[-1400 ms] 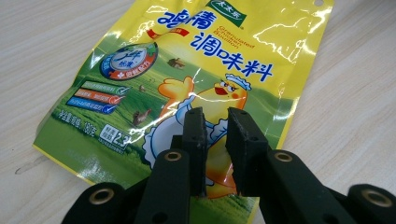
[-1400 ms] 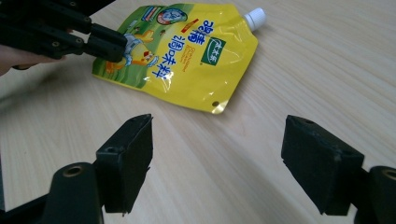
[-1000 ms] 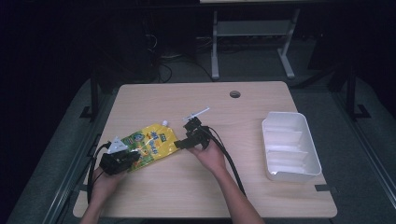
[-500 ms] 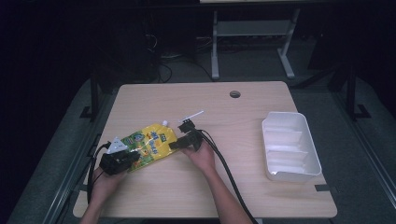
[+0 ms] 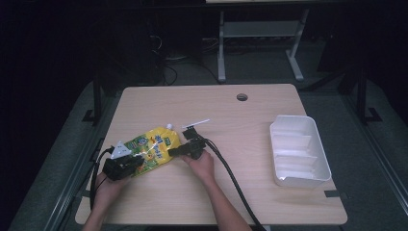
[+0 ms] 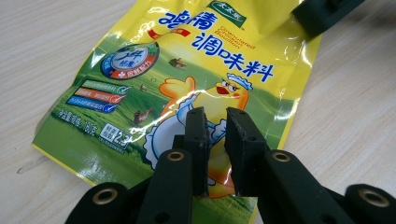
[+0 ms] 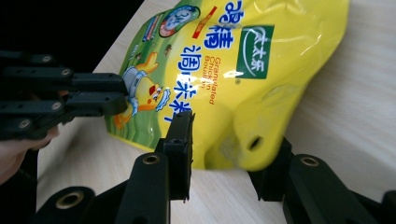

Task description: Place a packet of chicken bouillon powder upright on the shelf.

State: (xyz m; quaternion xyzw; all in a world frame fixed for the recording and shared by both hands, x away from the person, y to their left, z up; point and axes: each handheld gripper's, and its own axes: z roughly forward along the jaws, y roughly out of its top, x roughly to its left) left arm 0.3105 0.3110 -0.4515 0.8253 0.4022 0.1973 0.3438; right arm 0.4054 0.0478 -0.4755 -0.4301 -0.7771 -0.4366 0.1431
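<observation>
Pouch [image 5: 150, 148]: yellow seasoning pouch lying flat on the table [image 5: 250, 192], left of centre, white spout pointing away from the person.
Left gripper [image 6: 215, 140]: jaws nearly together over the printed chick at the pouch's near end; whether they pinch film or merely rest on it cannot be told.
Right gripper [image 7: 233, 154]: jaws have just been closing, and they straddle a lifted corner of the pouch; the left pad stands clear of the film and the right pad is hidden behind the bulge, so no grip yet.
Step in hand: securing the pouch at both ends.
Doing it well: bite the flat seam, not the bulging body, and close squarely so the slick film does not slip out.
High view adds: the white tray [image 5: 299, 151] well to the right and a white strip [image 5: 197, 123] just beyond the right gripper.
Gripper views add: jaw gaps and film wrinkles, too small to read from above.
</observation>
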